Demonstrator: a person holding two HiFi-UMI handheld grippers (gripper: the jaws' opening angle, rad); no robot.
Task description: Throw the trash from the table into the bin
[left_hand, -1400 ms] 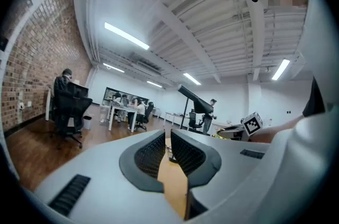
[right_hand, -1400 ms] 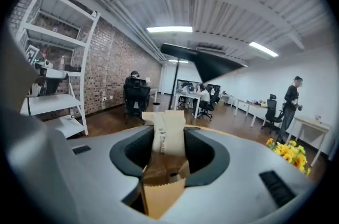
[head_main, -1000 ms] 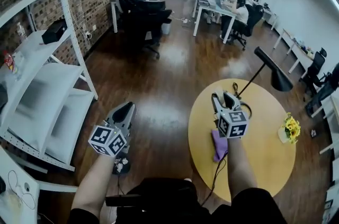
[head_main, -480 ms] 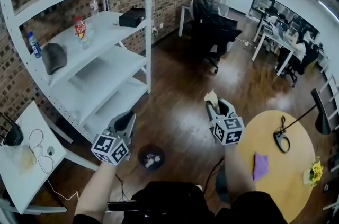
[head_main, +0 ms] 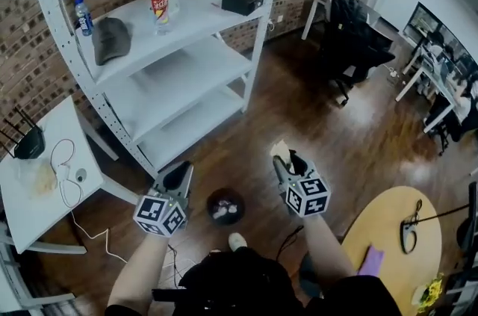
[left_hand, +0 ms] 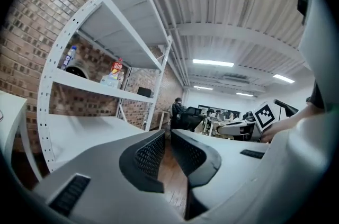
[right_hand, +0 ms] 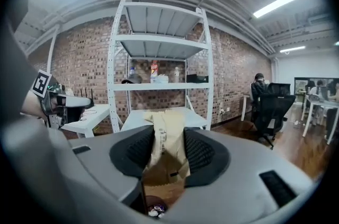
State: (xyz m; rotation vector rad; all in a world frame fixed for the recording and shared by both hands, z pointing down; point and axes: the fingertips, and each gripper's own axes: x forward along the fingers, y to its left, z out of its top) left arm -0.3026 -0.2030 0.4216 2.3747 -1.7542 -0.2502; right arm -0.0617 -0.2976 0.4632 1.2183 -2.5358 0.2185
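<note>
In the head view the left gripper (head_main: 180, 174) hangs at about seven o'clock from the centre of the frame, its jaws drawn in narrow with nothing in them, and the right gripper (head_main: 290, 160) at about five o'clock, clamped on a scrap of tan paper (head_main: 279, 149) that sticks out past its tips. The bin (head_main: 225, 206), round and dark with a little litter in it, stands on the wood floor (head_main: 321, 120) between the two, at four o'clock from the left gripper and eight o'clock from the right, so the paper is near it but not above it. The round yellow table (head_main: 388, 225) lies at four o'clock with a purple cloth (head_main: 371, 261) on it, and a white rack (head_main: 183, 75) fills the frame from ten to twelve o'clock. In the left gripper view the two ribbed pads stand almost together, only a thin slit between them and nothing inside. In the right gripper view the jaws press on the folded paper from both sides; the bin shows at six o'clock, low under the pads.
</note>
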